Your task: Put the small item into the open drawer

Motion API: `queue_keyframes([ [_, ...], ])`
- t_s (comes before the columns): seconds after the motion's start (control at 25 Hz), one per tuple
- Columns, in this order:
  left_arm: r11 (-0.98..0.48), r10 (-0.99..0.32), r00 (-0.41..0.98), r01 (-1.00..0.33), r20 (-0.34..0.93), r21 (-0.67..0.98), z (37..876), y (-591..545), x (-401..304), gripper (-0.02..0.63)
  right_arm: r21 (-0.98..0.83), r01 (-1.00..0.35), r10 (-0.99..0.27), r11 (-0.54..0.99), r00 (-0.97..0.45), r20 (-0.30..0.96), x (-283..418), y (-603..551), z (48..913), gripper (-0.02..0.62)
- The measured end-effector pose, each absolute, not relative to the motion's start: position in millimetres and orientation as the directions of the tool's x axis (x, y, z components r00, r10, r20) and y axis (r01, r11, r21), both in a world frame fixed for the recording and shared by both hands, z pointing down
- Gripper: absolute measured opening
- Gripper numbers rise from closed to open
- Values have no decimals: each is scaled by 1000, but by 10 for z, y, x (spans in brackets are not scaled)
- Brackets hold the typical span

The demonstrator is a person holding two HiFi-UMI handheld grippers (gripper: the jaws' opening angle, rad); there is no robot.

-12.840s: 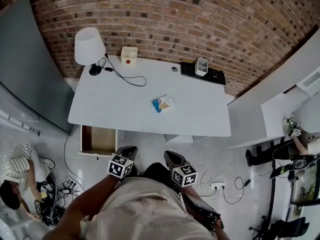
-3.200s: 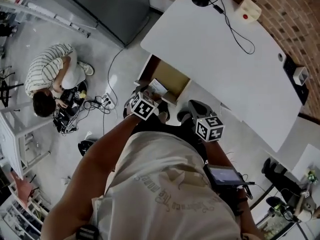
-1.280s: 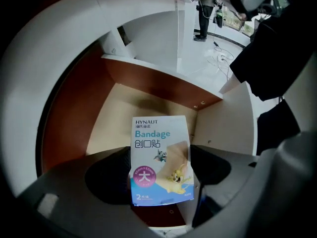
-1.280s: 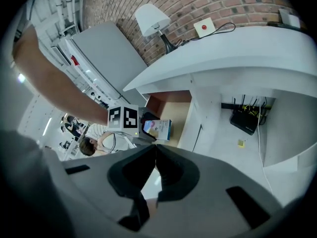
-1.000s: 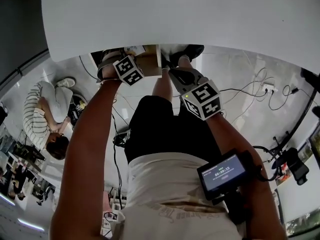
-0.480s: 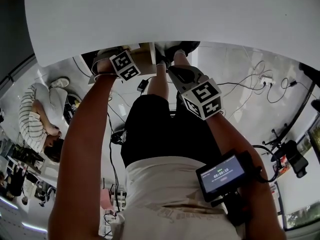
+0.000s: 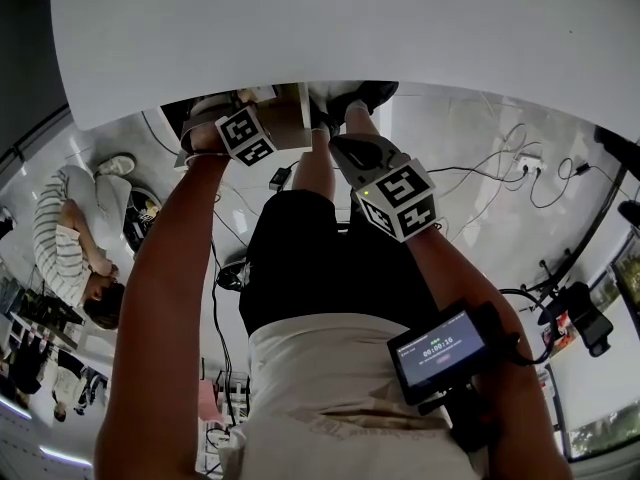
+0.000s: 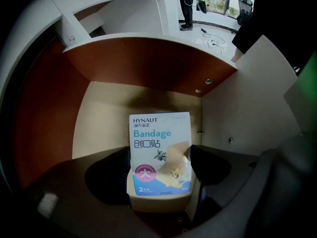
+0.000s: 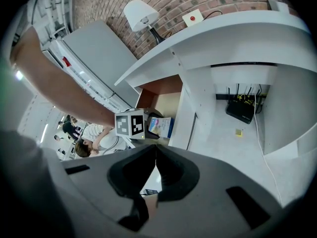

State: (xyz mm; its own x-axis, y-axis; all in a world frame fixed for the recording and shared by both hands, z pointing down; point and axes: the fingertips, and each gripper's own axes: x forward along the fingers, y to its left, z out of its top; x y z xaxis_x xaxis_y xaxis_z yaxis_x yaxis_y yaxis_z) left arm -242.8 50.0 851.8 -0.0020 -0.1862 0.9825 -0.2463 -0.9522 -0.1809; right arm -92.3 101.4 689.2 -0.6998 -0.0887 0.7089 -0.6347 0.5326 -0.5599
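A white and blue bandage box (image 8: 159, 152) stands upright between the jaws of my left gripper (image 8: 159, 170), which is shut on its lower part. The box is inside the open drawer (image 8: 106, 113), above its beige floor and in front of its brown back wall. In the right gripper view the box (image 9: 160, 125) shows beside the left gripper's marker cube (image 9: 131, 124) at the drawer's (image 9: 166, 100) mouth. My right gripper (image 9: 155, 165) is shut and holds nothing. In the head view it (image 7: 365, 153) hangs to the right of the left gripper (image 7: 225, 118), below the white desk's (image 7: 330, 28) edge.
A person in a striped shirt (image 7: 70, 238) crouches on the floor to the left. Cables (image 7: 520, 163) lie on the floor at right. A black router (image 9: 242, 108) sits under the desk. A white lamp (image 9: 141, 14) stands on the desk top, beside a grey cabinet (image 9: 94, 48).
In the earliest frame the bandage box lay on the desk top; now my left gripper holds it inside the drawer. Over the last second both grippers have barely shifted.
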Motion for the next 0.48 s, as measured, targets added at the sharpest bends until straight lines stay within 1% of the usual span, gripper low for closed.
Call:
queue_keyframes([
  [0.24, -958, -180, -2, -225, 984, -176, 8525, 497, -2433, 379, -561, -635, -87, 531, -700, 709, -928, 957, 6897, 6],
  [0.48, -953, -163, 16, -261, 986, -153, 8519, 550, -2439, 379, -554, -642, -81, 530, -688, 721, -976, 936, 6945, 6],
])
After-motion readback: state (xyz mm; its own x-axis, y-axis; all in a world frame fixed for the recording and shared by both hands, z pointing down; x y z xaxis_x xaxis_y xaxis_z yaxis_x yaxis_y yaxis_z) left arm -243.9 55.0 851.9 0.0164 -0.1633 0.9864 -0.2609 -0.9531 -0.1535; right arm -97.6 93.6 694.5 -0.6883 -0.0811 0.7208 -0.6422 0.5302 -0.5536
